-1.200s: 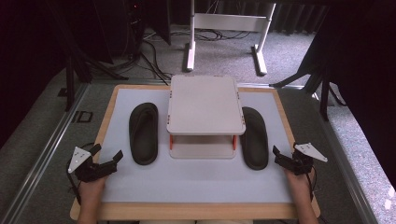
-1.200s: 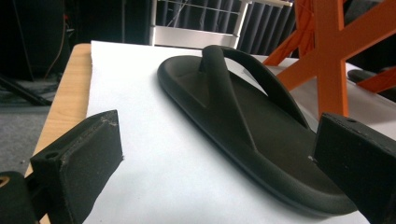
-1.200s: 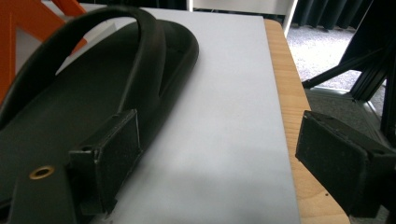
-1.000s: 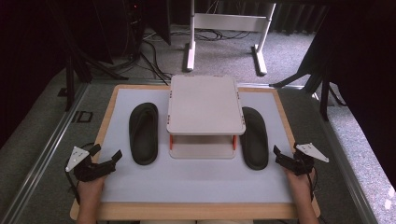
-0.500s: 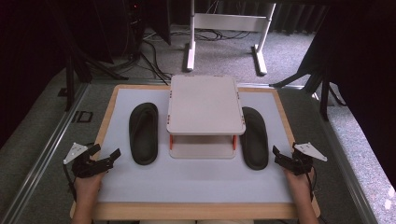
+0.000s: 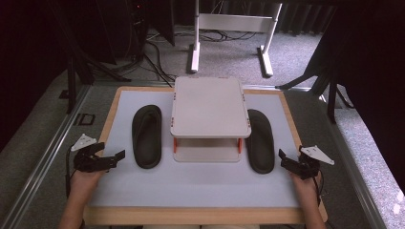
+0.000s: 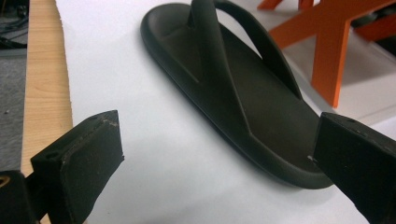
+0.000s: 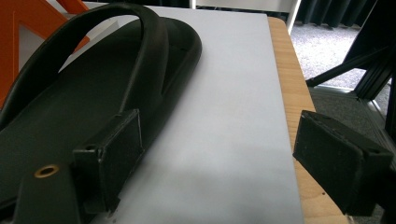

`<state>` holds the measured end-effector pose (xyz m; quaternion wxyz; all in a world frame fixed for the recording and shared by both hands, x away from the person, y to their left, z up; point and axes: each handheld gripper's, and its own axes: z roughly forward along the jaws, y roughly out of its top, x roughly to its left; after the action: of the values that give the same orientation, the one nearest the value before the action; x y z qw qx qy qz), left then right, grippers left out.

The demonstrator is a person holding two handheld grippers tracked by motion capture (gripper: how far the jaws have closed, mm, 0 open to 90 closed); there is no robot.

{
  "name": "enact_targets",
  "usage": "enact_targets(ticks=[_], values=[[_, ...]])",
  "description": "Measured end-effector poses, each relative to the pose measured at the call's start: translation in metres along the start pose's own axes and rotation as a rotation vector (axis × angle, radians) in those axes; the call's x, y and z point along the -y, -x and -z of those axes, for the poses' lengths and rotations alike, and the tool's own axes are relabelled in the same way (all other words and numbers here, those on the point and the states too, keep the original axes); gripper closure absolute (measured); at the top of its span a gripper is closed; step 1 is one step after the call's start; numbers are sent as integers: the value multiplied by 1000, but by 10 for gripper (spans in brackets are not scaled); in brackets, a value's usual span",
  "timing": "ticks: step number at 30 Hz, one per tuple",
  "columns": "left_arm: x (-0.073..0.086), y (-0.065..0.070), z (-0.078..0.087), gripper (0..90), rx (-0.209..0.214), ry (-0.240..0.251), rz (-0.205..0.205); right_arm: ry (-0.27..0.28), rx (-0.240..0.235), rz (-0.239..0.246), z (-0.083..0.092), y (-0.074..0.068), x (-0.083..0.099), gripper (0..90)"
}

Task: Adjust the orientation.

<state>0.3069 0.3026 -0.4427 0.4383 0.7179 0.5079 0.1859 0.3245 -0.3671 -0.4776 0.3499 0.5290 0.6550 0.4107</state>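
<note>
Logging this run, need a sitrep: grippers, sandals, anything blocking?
Left gripper open, empty, near the left sandal heel. Right gripper open, empty, beside the right sandal. Both sandals flat on the mat, flanking the two-tier rack. Approach clear.

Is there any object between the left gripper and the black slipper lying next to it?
Nothing visible. Bare white mat lies between the open left gripper and the left slipper; in the left gripper view, the slipper's heel sits just ahead of the jaws.

Left tongs (image 6: 119, 155) edged slightly back toward the person and outward, jaws wide, left sandal (image 6: 146, 136) just ahead. Right tongs (image 6: 282, 159) nudged a touch toward right sandal (image 6: 260, 140).
</note>
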Motion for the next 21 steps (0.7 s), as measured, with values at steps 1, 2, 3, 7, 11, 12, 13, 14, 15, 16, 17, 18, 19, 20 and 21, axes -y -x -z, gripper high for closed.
enact_targets(ticks=[1, 2, 3, 7, 11, 12, 13, 14, 15, 16, 17, 18, 19, 20, 21], values=[[-2, 0, 0, 22, 2, -15, -8, -1, -3, 1, 0, 0, 0, 147], [-6, 1, 0, 23, 8, -38, -19, -1, -2, 0, 0, 0, 0, 147], [-9, 2, 0, 22, 6, -56, -34, -1, 0, 0, 0, 0, 0, 147], [-22, 2, 2, 23, 9, -114, -58, -3, -3, 1, 0, 0, 0, 147], [-33, 4, -1, 39, 12, -194, -101, -1, 1, 1, 0, -1, 0, 148], [-36, 6, -2, 39, 5, -216, -118, 1, 0, 2, 0, 0, 0, 148], [-39, 6, -5, 39, 3, -245, -126, 0, -1, 1, 0, 0, 0, 148], [-41, 6, -7, 39, 11, -272, -124, -2, -2, 2, 0, 0, 0, 148], [-42, 6, -10, 39, 6, -297, -130, -1, -2, 1, 0, -1, 0, 148], [-43, 6, -13, 39, -3, -321, -138, -2, -2, 2, 0, -1, 0, 148], [-45, 6, -15, 38, 4, -343, -138, -5, -4, 2, 0, -1, 0, 148], [-45, 6, -15, 39, 4, -343, -138, -5, -3, 2, 0, 0, 0, 148], [-49, 6, -20, 39, -7, -396, -158, -5, -3, 0, 0, 0, 0, 148], [-51, 6, -22, 39, -12, -413, -165, -4, -5, 0, -1, 0, 0, 148], [-53, 6, -23, 39, -13, -425, -164, -4, -5, -1, 0, 0, 0, 148]])
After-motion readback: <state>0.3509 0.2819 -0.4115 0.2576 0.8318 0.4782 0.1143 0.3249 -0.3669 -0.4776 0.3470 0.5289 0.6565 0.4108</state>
